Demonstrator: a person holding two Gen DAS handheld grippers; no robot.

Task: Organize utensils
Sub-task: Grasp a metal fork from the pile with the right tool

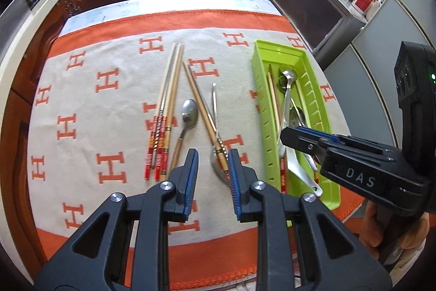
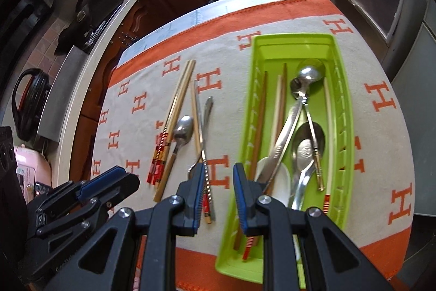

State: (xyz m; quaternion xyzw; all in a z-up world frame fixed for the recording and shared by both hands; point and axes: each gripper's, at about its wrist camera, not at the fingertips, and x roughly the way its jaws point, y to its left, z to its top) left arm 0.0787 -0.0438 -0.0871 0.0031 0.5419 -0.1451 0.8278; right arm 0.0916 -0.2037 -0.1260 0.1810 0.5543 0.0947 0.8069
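While both grippers hover over a bench covered by a beige cloth (image 1: 114,105) with an orange border and orange H letters, their jaws stand parted and hold nothing. The left gripper (image 1: 211,164) is low over the near middle of the cloth, its blue-padded fingers (image 1: 192,171) apart. Between and just beyond them lie a steel spoon (image 1: 216,132), bowl toward the camera, crossed by a pair of brown chopsticks (image 1: 200,105). To the left of these lies a wooden-handled spoon (image 1: 184,127), its handle end close to the left finger, and further left a bundle of chopsticks with red and orange striped ends (image 1: 163,116).

A lime green tray (image 2: 342,89) sits on the right side of the cloth, lengthwise away from the camera. Inside it are several chopsticks (image 2: 280,105), three metal spoons (image 2: 305,94) and a white ceramic spoon (image 2: 282,182), overlapping loosely.

The right gripper (image 2: 218,186) straddles the tray's left wall: one finger is over the cloth above the crossed spoon and chopsticks, the other over the tray's near left corner. In the left wrist view the same gripper reaches in from the right above the tray, with part of a person's hand (image 1: 387,231) behind it.
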